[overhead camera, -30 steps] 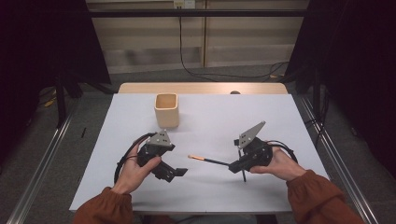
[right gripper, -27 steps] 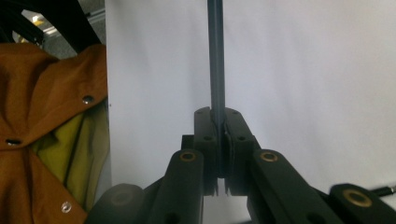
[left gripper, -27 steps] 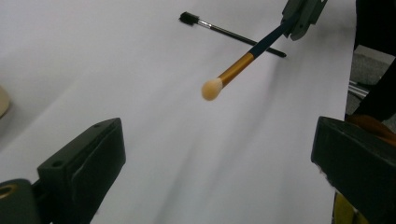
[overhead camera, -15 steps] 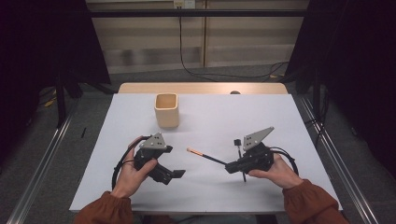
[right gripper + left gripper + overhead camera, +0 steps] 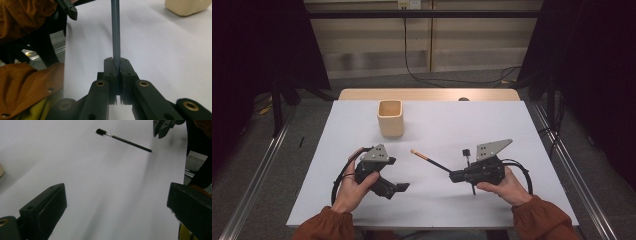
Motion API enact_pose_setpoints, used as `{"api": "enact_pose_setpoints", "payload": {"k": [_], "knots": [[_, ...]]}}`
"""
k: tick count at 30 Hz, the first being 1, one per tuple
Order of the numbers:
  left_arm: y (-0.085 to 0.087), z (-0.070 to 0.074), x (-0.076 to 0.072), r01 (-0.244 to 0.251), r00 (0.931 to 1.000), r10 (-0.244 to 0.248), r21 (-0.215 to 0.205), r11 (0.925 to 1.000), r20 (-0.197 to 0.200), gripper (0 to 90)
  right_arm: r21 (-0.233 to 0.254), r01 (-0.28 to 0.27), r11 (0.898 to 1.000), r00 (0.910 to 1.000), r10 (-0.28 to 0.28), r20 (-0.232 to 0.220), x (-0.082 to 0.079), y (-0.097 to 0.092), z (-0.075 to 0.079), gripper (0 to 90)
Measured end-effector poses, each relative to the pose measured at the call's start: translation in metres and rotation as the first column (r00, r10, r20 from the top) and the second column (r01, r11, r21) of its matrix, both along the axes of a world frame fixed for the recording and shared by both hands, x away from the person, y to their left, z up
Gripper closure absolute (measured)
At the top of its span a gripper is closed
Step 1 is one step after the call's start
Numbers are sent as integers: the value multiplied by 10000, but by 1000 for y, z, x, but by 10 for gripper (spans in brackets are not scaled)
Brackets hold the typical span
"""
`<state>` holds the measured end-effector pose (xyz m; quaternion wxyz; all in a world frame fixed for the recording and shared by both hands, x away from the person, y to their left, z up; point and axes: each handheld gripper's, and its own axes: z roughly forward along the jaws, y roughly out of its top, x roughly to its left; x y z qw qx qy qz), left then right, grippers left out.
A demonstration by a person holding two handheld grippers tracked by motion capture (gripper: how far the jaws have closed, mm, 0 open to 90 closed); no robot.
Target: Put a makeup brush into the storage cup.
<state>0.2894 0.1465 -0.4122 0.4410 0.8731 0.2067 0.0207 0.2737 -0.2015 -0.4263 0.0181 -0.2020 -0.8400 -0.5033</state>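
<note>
the right gripper (image 5: 453,176) has its jaws pressed together on the dark handle end of a thin brush (image 5: 430,159), seen plainly in the right gripper view, where the stem (image 5: 115,32) runs straight out from between the pads. the left gripper (image 5: 399,188) stands spread wide with nothing between its jaws, resting low on the white table (image 5: 512,125). taking the beige cup (image 5: 390,118) as the mark: the brush lies in front of it and a little to its right, well apart, its light tip pointing back toward the cup; the left gripper sits in front of the cup, nearer the person, and the right gripper is farther off to the cup's right.

the step in hand looks like carrying the brush to the cup. to do it well, keep the pinch firm, since the hold is far out at one end and the long stem may swing or pivot. lift it clear of the table, bring it over the cup's opening, tip it upright, and lower it inside the rim before letting go. the cup looks light; a knock could shift it.
</note>
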Motion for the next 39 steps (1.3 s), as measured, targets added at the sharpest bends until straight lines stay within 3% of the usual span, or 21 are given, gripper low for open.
{"api": "enact_pose_setpoints", "payload": {"k": [6,12,21,28,31,39], "knots": [[2,0,0,-65,10000,66,-120,9999,19,27,535,209,9983,9982,-238,543,-3,-2,0,860],[3,0,-1,-143,9998,148,-286,9995,165,27,1033,519,9933,9952,-600,774,-2,-8,3,860],[8,3,-4,-387,9978,427,-774,9962,515,26,1112,552,9923,9936,-655,917,-3,-8,5,860],[13,6,-8,-545,9961,632,-1343,9894,614,23,1254,547,9906,9926,-675,1008,-3,-9,6,860],[13,5,-9,-202,9991,271,-1958,9804,322,32,1241,520,9909,9925,-651,1038,-4,-8,6,860],[2,8,-7,-657,9925,869,-2232,9726,865,24,1418,620,9880,9901,-788,1159,-3,-9,8,860]]}}
